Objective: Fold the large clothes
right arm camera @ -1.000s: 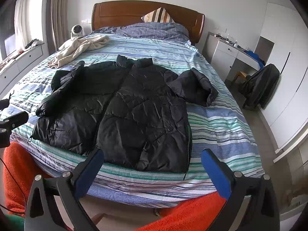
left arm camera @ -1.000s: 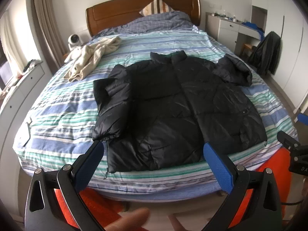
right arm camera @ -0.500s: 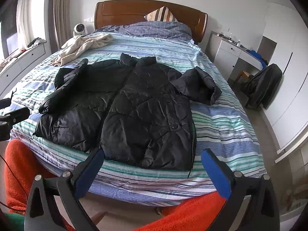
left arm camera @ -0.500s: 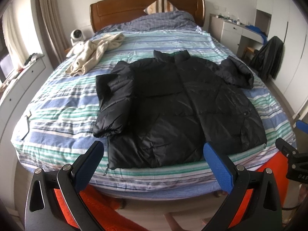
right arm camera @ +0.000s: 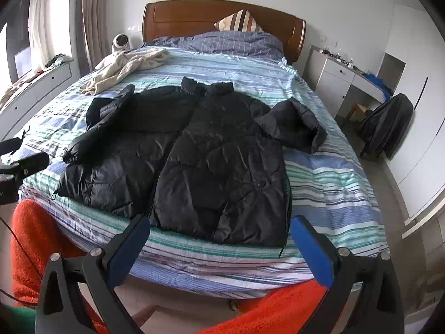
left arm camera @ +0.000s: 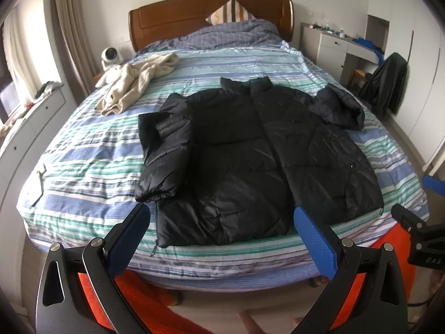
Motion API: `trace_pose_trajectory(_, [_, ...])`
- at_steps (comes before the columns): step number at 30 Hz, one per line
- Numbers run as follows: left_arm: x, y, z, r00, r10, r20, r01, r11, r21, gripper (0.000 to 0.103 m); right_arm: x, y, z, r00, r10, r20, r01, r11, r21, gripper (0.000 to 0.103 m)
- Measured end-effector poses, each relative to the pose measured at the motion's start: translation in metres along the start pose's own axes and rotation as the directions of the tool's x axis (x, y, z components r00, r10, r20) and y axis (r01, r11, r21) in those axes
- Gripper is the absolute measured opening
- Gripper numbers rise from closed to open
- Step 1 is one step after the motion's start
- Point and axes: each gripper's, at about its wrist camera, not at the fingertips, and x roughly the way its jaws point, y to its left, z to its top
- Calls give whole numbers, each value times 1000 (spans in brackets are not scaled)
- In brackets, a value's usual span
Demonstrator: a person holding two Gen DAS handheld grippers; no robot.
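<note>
Black jacket [left arm camera: 250,150], blue-green-white striped bedspread [left arm camera: 83,161], cream garment [left arm camera: 133,83], blue claw pads [left arm camera: 314,239]

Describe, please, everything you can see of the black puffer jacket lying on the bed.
The black quilted puffer jacket lies flat, front up, on the striped blue, green and white bedspread, collar toward the wooden headboard and hem near the foot edge. Its shiny, padded fabric looks like nylon. The front appears closed down the middle. One sleeve is folded alongside the body, elastic cuff toward the hem; the other sleeve is bunched outward beside the shoulder. Only the bedspread touches it; both tools are clear of it.
</note>
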Motion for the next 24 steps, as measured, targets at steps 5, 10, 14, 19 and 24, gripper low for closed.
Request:
trace_pose_trajectory(5, [-1,4,-2,1000,7,4,-7,1000,-15,103,-3,-2,0,999,20,27,-20,1000,-6,103])
trace_pose_trajectory(10, [2,8,-4,1000,29,-10,-29,999,-20,103,8,-32,8,998,12,57,-13,1000,12,103])
trace_pose_trajectory(14, [9,10,-3,999,37,-25,-38,999,-24,103,31,-88,40,994,-3,112,0,1000,22,103])
trace_pose_trajectory(19, [18,13,-1,998,46,-36,-48,998,-44,103,105,-183,123,980,-130,151,128,991,25,103])
trace_pose_trajectory(24, [37,11,-1,993,74,-93,-78,996,-41,103,260,-235,212,982,-171,-82,161,979,-124,92])
